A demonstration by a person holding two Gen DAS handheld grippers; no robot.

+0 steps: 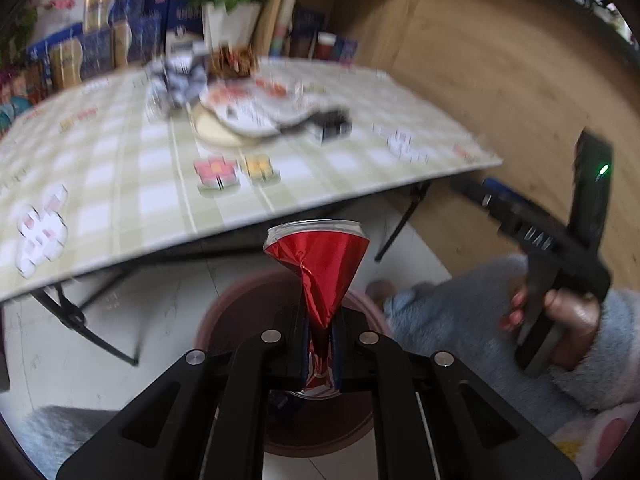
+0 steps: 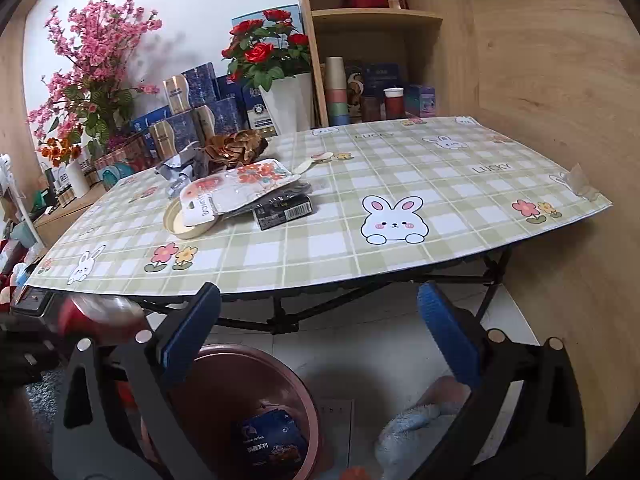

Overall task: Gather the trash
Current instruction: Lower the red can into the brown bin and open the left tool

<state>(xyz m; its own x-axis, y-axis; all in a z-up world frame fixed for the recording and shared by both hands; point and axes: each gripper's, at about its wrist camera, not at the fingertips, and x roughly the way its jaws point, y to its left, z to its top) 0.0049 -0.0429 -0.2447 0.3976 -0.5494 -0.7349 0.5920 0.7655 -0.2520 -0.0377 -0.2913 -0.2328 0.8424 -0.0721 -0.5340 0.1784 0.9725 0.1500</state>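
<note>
Left gripper [image 1: 320,332]: closed on a crushed red can [image 1: 320,268], which is pinched flat at its waist between the black jaws; the can's silver rim is pointed away from the camera.

Crushed red can, position: held in the air just in front of the near table edge and above a brown round bin [image 1: 224,320] that is set on the pale floor. In the right wrist view the can is seen only as a red blur at the lower left.

Right gripper [image 2: 318,336]: jaws spread wide, with nothing between the blue pads [image 2: 192,328]. It is held above the bin [image 2: 224,364], pointed toward the table. In the left wrist view it is seen at the right, gripped by a hand in a fluffy grey-blue sleeve [image 1: 592,360].

Bin contents: a dark blue packet [image 2: 272,444] is seen lying at the bottom.

Table [image 2: 400,184]: covered with a green checked cloth printed with rabbits and flowers.

Trash left on the table: a floral pouch [image 2: 236,188] is laid over a round yellow lid [image 2: 178,222], a small black box [image 2: 284,210] is touching the pouch, and crumpled grey wrappers [image 2: 180,172] and a brown crinkled wrapper [image 2: 236,148] are gathered just behind.

Background: rose pots, blue boxes and a wooden shelf are seen behind the table.
</note>
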